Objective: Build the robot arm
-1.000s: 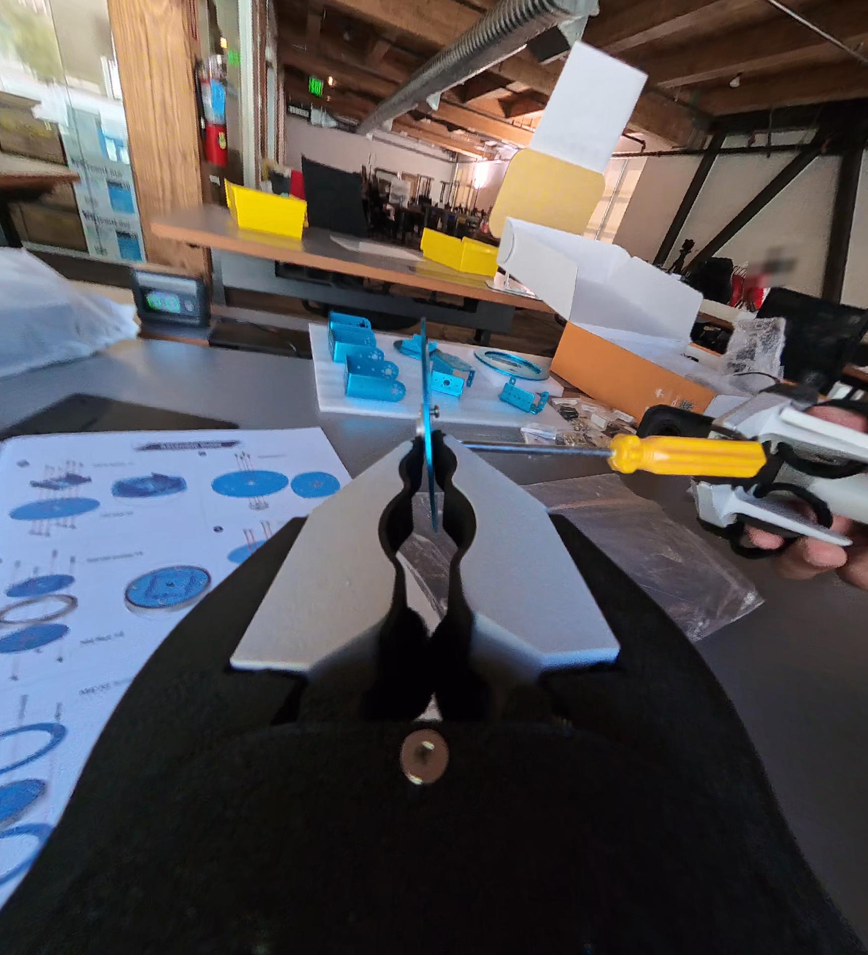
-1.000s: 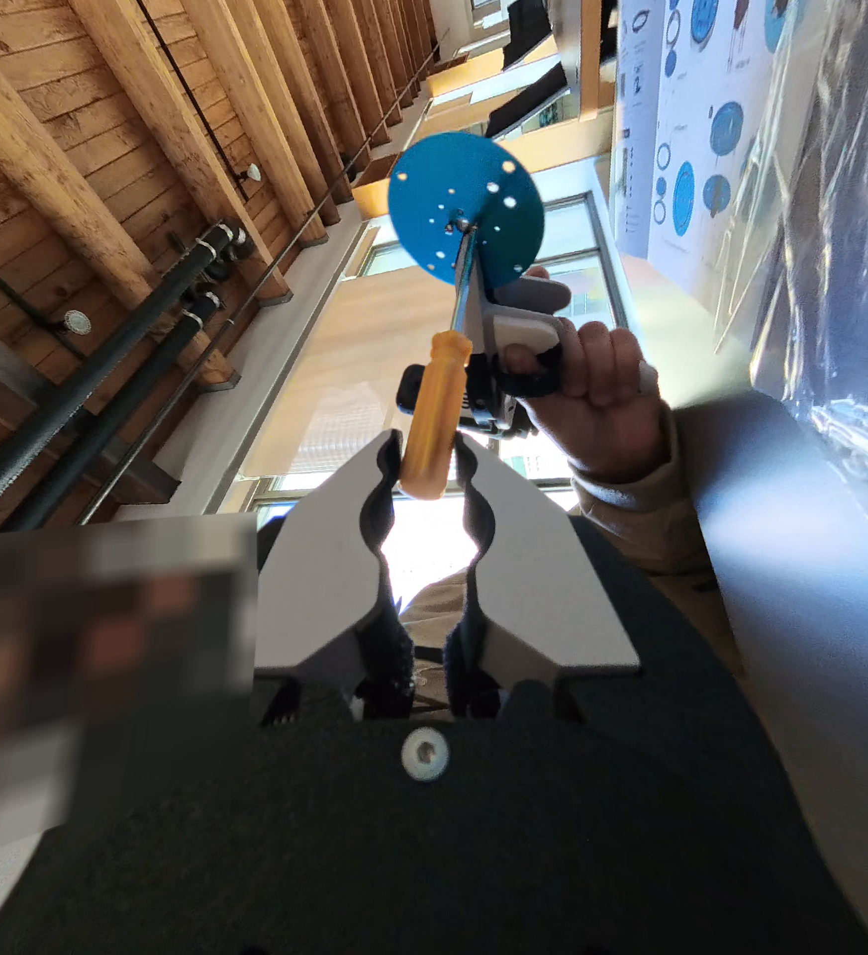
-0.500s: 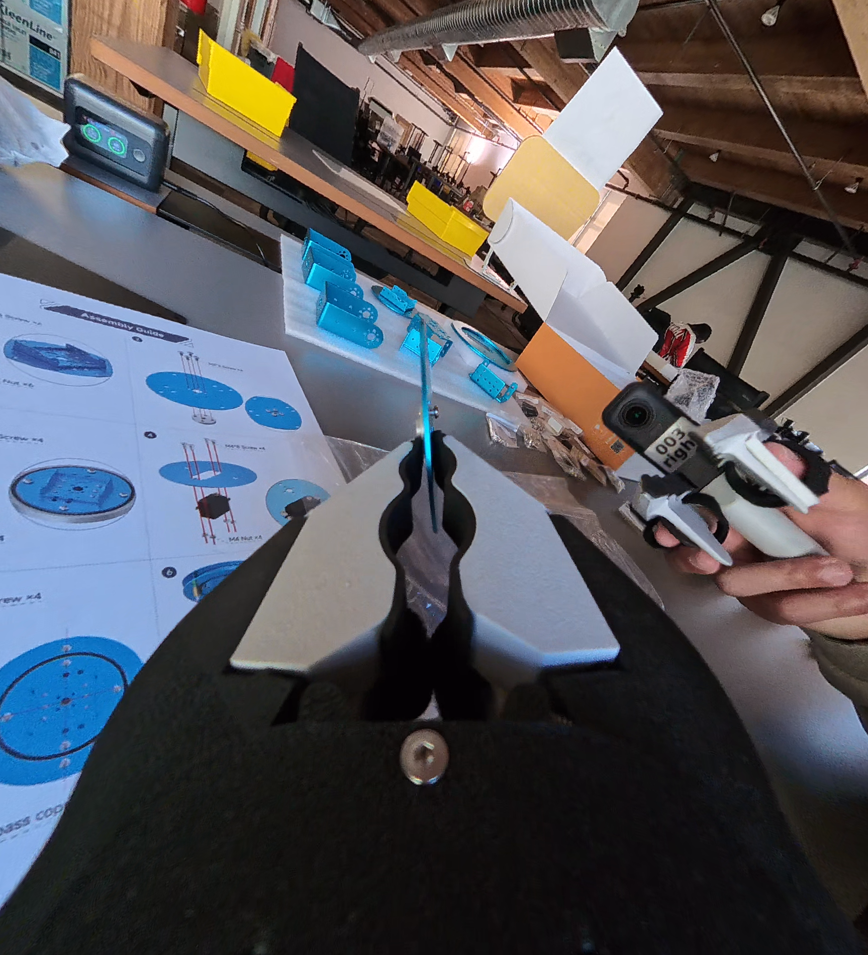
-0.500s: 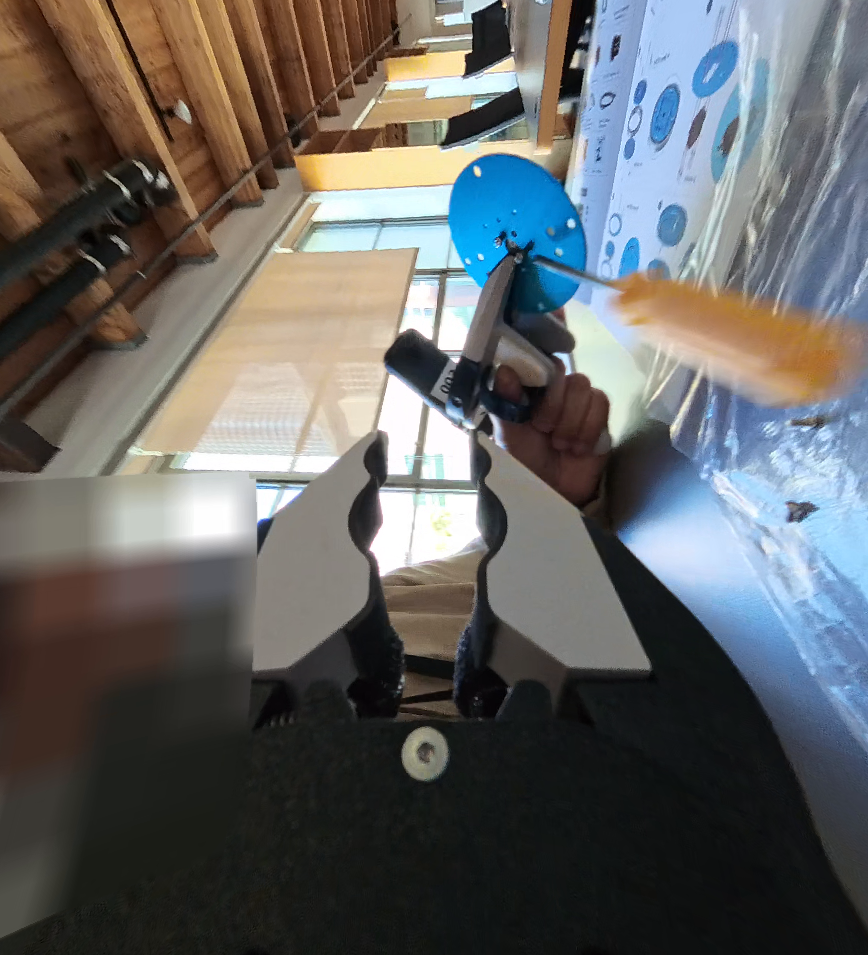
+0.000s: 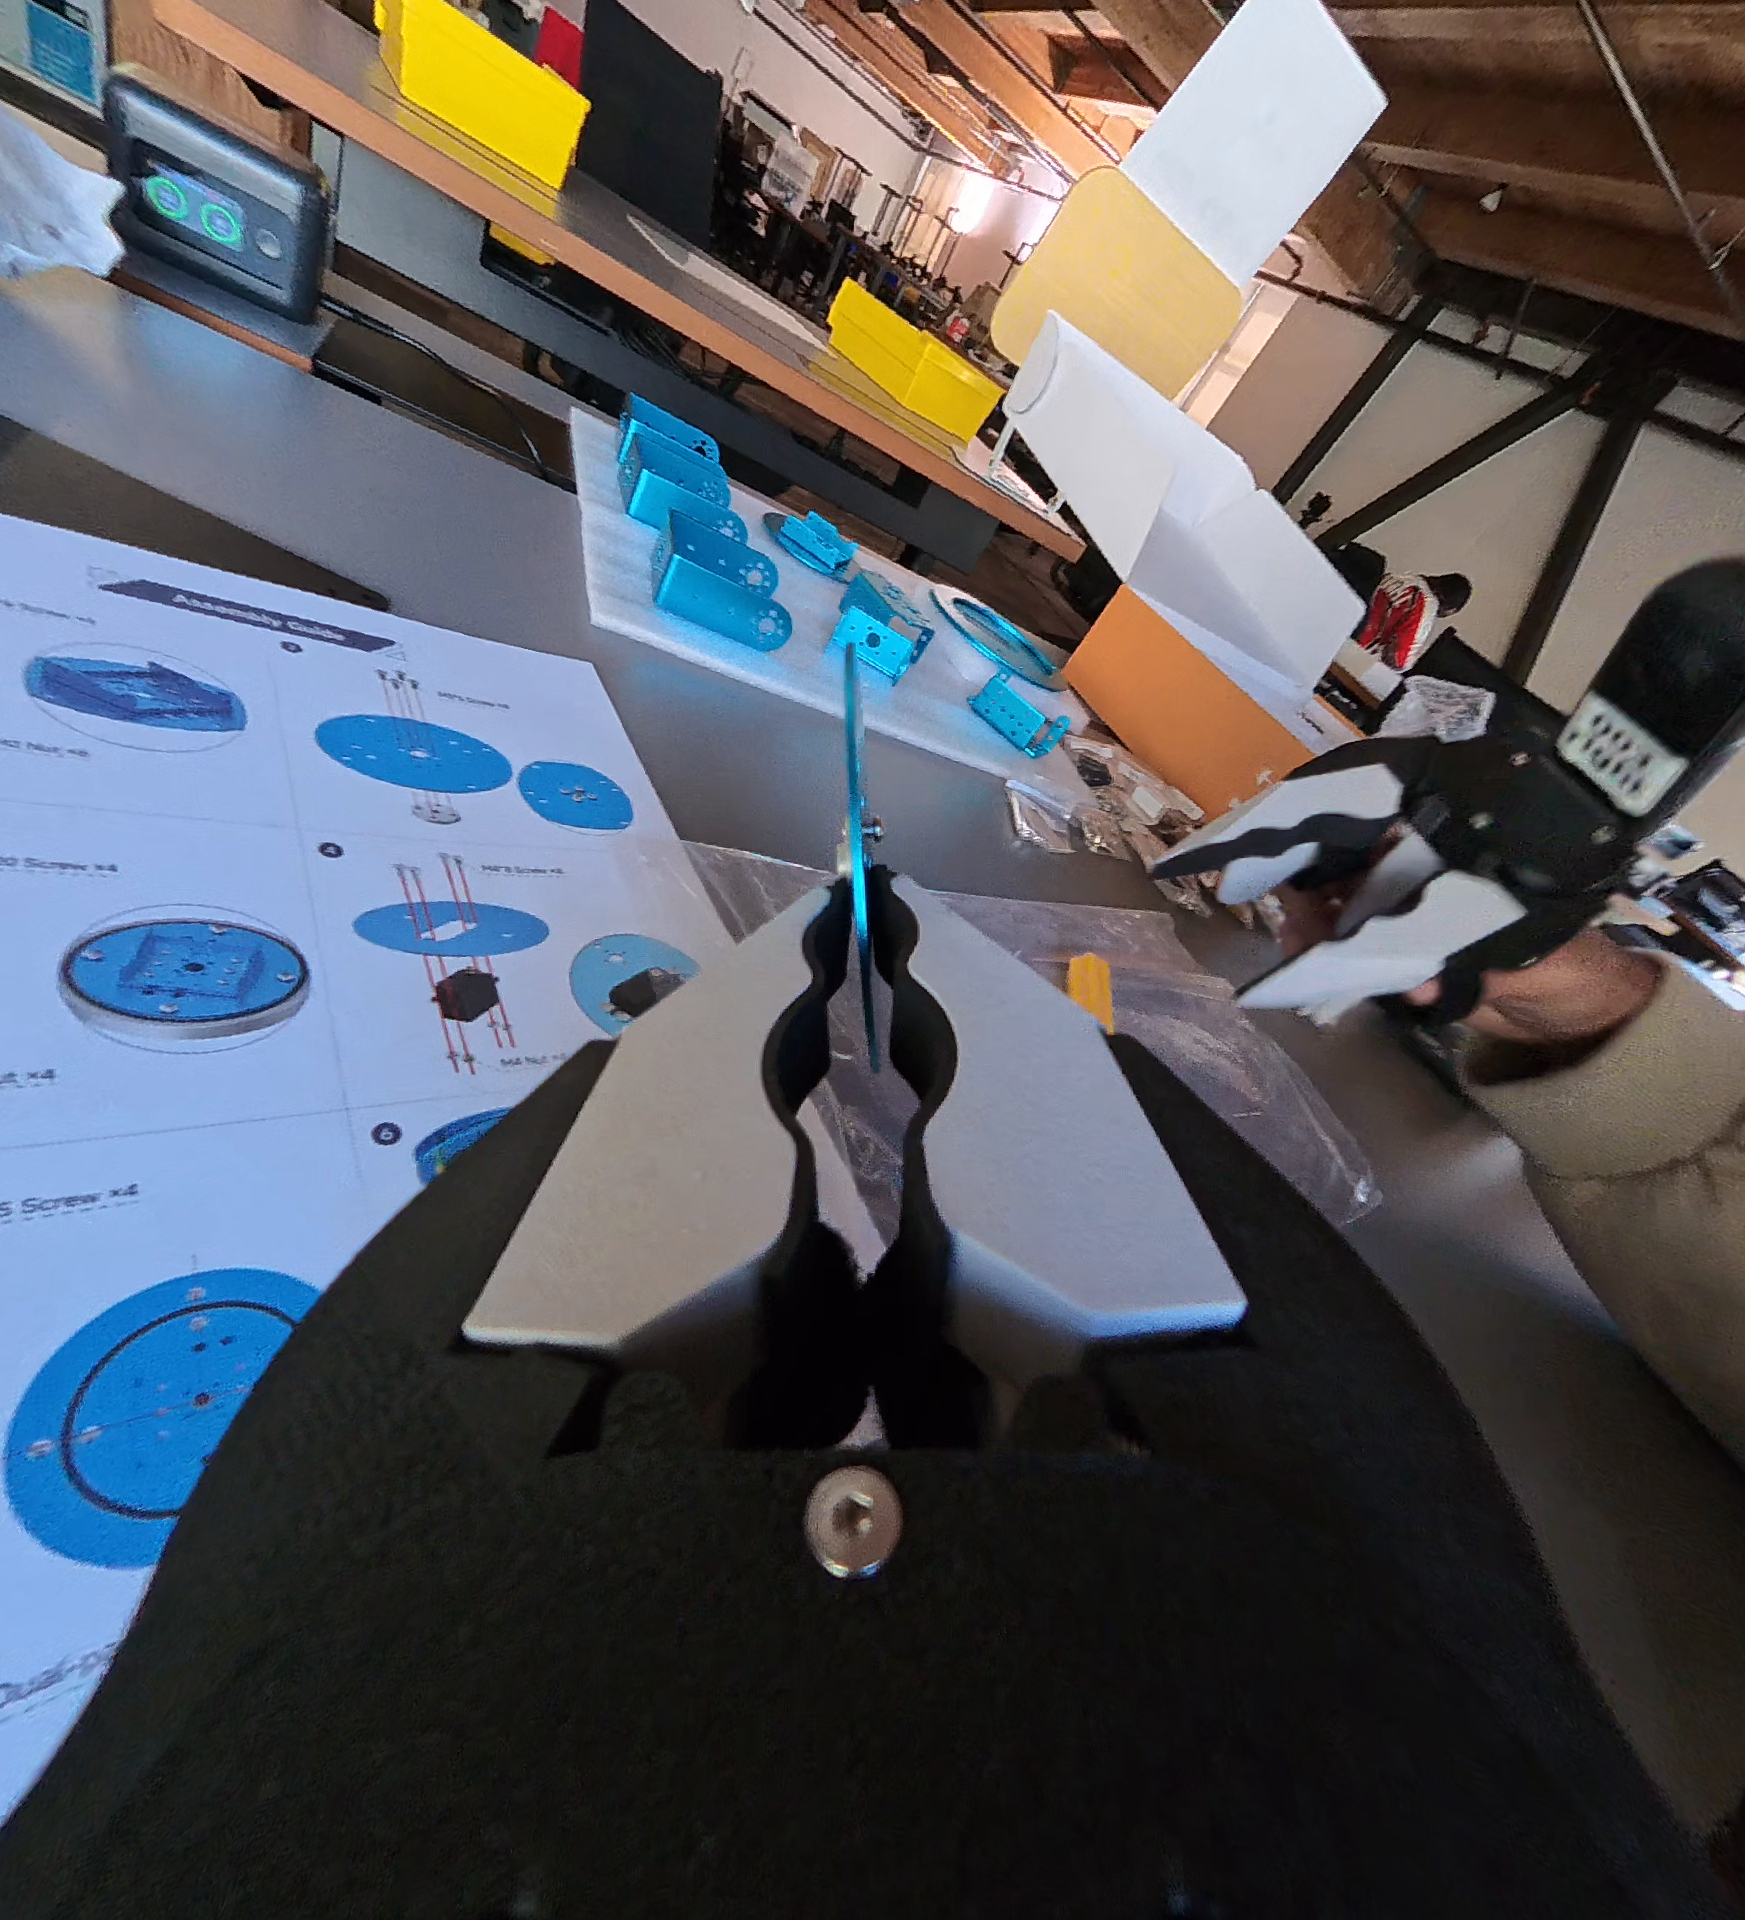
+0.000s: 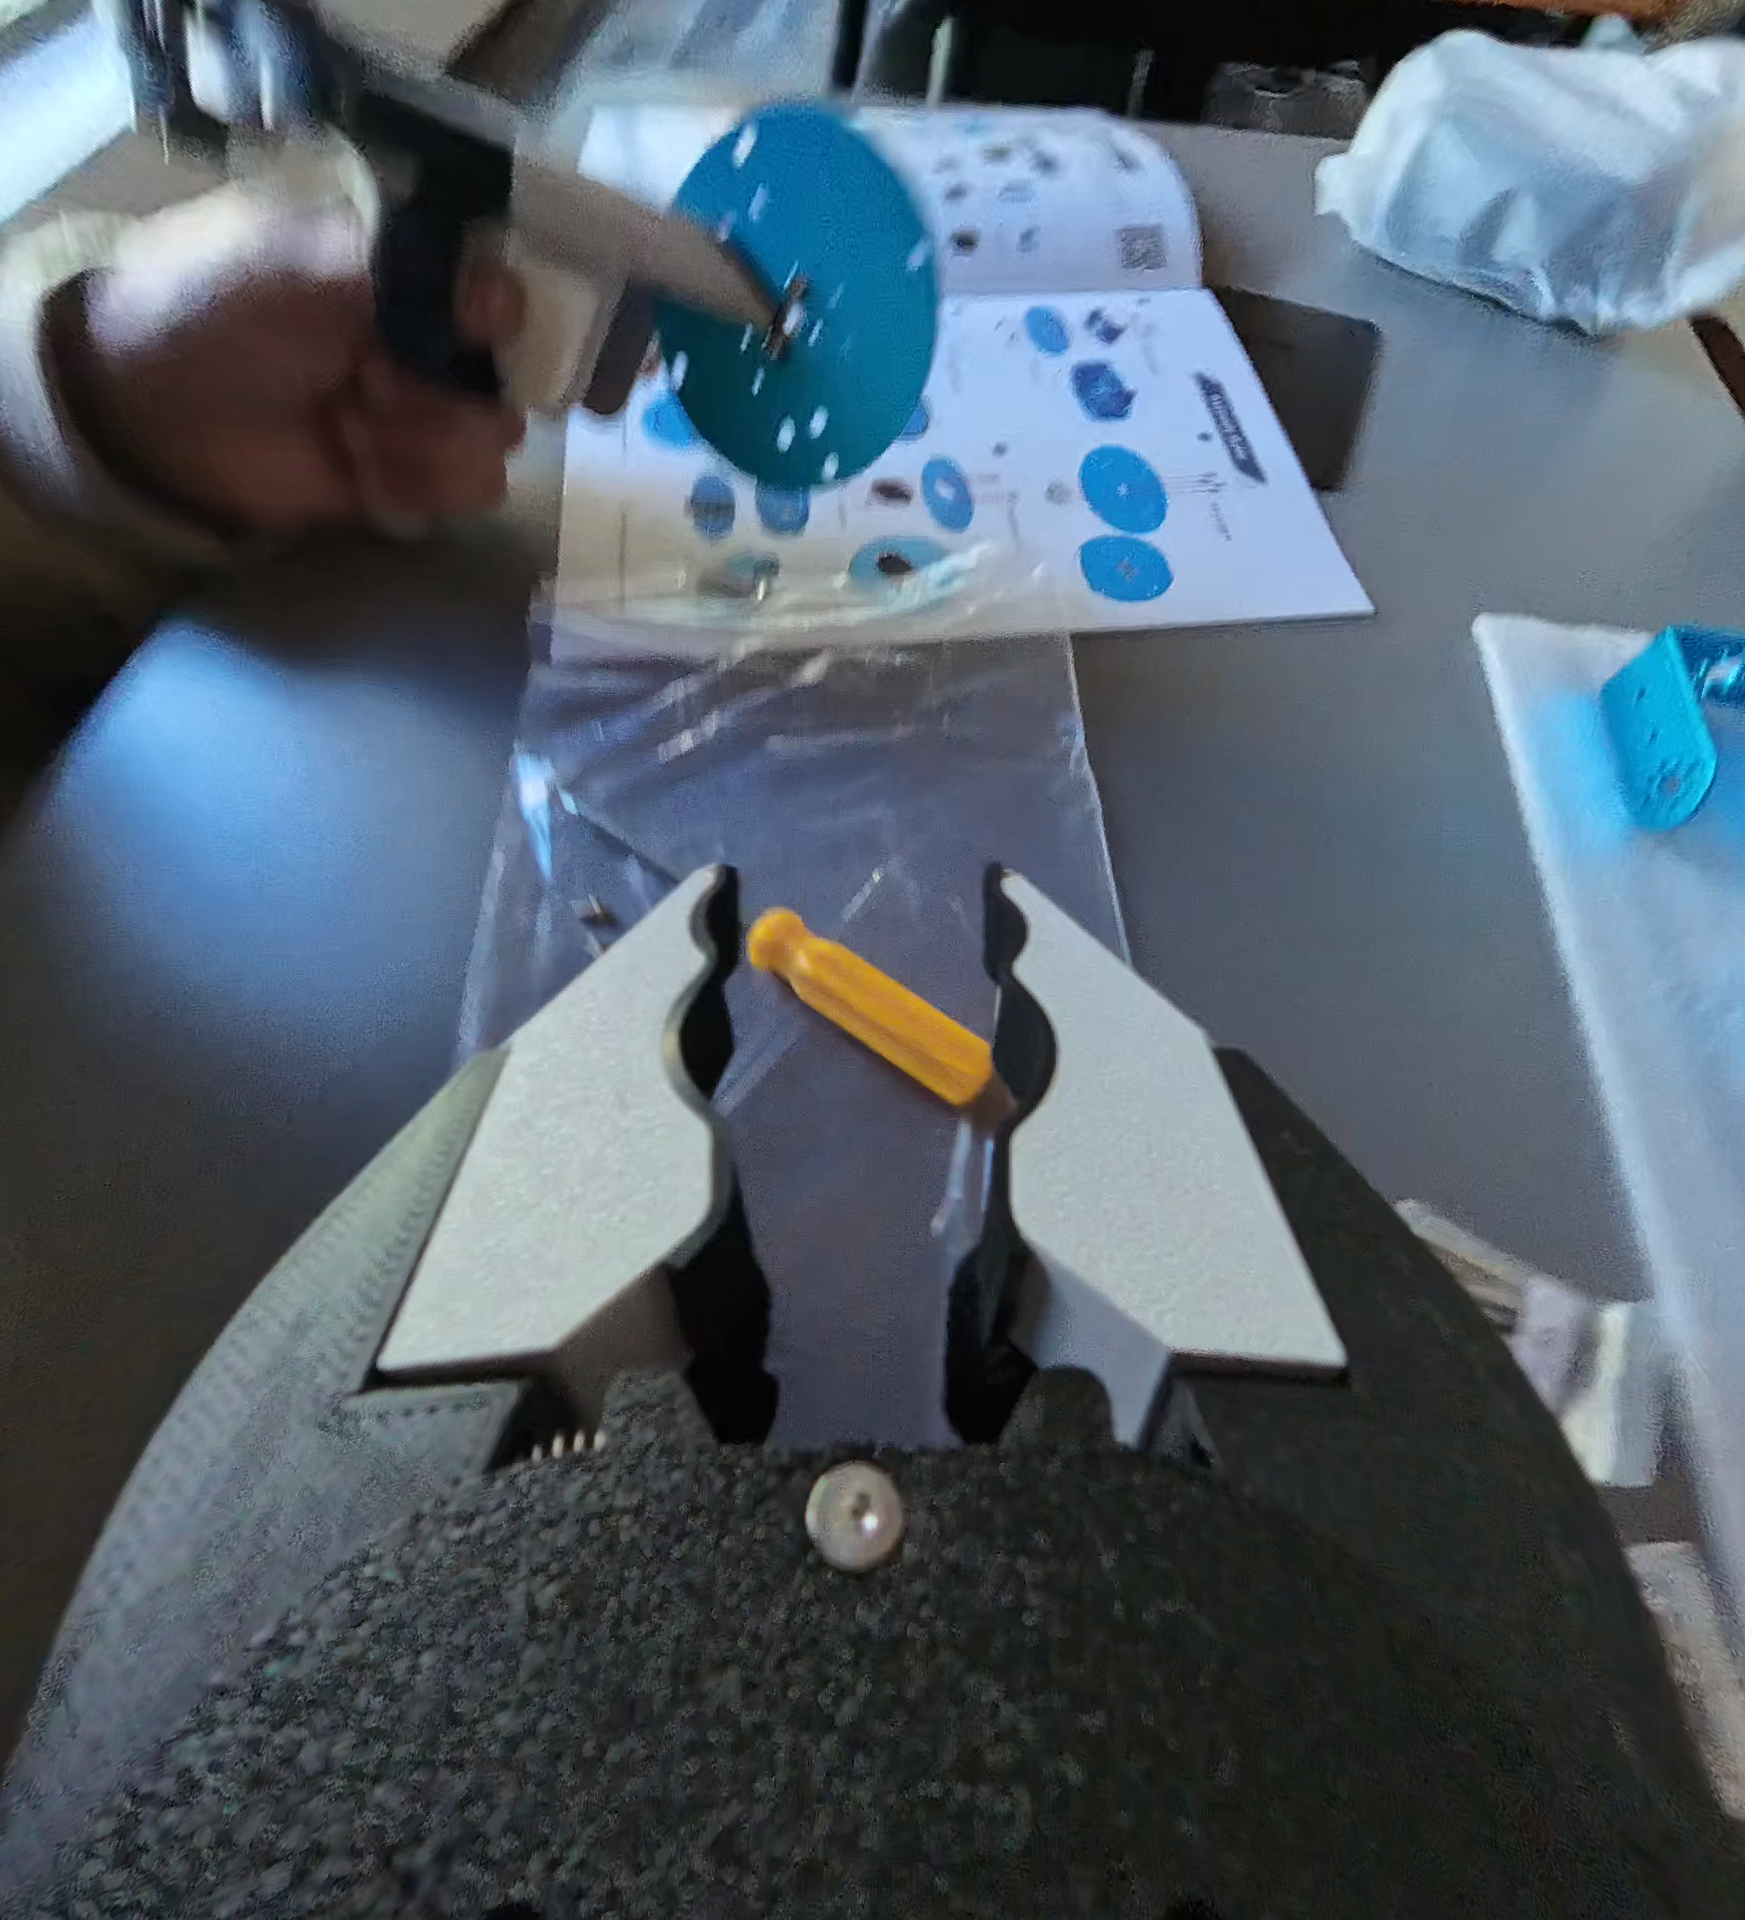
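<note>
One blue disc [image 5: 857,831] stands on edge, pinched between the closed tips of the left gripper [image 5: 855,883]; in the right wrist view the same disc [image 6: 826,260] shows its flat face with small holes. The right gripper [image 6: 857,894] is spread wide and holds nothing, hovering over one yellow-handled screwdriver [image 6: 873,1006] that lies on one clear plastic bag [image 6: 806,748] on the grey table [image 6: 1315,831]. Beside the bag lies one printed instruction sheet [image 5: 224,883]. Farther off, a white foam pad [image 5: 619,582] carries several blue metal brackets [image 5: 717,582], at least five, plus one blue ring [image 5: 993,639]. One orange box [image 5: 1159,707] stands just beyond small packets [image 5: 1086,821].
</note>
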Available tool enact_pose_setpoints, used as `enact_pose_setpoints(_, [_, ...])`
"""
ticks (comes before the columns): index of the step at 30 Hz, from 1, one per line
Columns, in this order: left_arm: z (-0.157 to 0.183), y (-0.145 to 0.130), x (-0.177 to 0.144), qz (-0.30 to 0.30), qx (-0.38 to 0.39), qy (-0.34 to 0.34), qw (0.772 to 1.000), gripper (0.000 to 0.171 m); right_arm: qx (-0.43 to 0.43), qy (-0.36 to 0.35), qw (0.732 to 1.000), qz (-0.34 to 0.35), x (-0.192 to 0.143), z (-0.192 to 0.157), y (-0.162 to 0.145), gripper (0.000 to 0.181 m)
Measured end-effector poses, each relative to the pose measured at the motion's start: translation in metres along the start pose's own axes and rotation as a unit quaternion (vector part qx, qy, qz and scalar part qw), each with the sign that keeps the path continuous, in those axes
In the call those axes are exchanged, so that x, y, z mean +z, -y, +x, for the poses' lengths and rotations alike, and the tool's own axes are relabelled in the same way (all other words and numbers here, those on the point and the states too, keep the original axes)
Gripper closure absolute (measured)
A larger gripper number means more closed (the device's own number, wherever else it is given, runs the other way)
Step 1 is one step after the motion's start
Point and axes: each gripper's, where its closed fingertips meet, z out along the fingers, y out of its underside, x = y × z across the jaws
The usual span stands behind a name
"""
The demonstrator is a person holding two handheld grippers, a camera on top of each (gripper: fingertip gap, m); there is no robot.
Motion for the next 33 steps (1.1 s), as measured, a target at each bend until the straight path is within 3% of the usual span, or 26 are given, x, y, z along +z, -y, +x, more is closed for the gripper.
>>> enact_pose_setpoints(4, [0.006, -0.004, 0.000, -0.017, -0.024, -0.026, 0.999, 0.168, -0.165, 0.004, 0.985, -0.050, 0.010, -0.004, -0.020, 0.125])
enact_pose_setpoints(8, [0.011, -0.005, -0.003, -0.025, -0.043, -0.040, 0.998, 0.168, -0.246, 0.022, 0.967, -0.057, 0.018, -0.001, -0.014, 0.139])
enact_pose_setpoints(11, [0.019, -0.003, -0.007, -0.026, -0.088, -0.075, 0.993, 0.168, -0.234, 0.063, 0.968, -0.069, 0.021, 0.002, -0.012, 0.144])
enact_pose_setpoints(14, [0.025, 0.001, -0.011, -0.021, -0.149, -0.120, 0.981, 0.168, -0.161, 0.080, 0.983, 0.026, 0.021, -0.014, 0.049, 0.160])
enact_pose_setpoints(17, [0.031, 0.003, -0.013, -0.012, -0.210, -0.164, 0.964, 0.168, -0.087, 0.088, 0.989, 0.076, 0.031, -0.047, 0.096, 0.153])
enact_pose_setpoints(22, [0.037, -0.003, -0.012, -0.020, -0.301, -0.198, 0.933, 0.169, -0.189, -0.041, 0.979, 0.061, 0.051, -0.060, 0.092, 0.146])
enact_pose_setpoints(24, [0.036, -0.008, -0.012, -0.031, -0.306, -0.191, 0.932, 0.168, -0.170, 0.004, 0.985, 0.039, 0.054, -0.068, 0.078, 0.125])
enact_pose_setpoints(26, [0.041, -0.011, -0.011, -0.040, -0.328, -0.206, 0.921, 0.168, -0.157, 0.044, 0.984, 0.076, 0.056, -0.080, 0.084, 0.117])
enact_pose_setpoints(28, [0.048, -0.012, -0.008, -0.045, -0.360, -0.222, 0.905, 0.168, -0.185, 0.024, 0.977, 0.101, 0.062, -0.078, 0.087, 0.117])
enact_pose_setpoints(33, [0.053, -0.017, -0.005, -0.048, -0.395, -0.230, 0.888, 0.168, -0.213, -0.014, 0.975, 0.062, 0.075, -0.075, 0.076, 0.116])
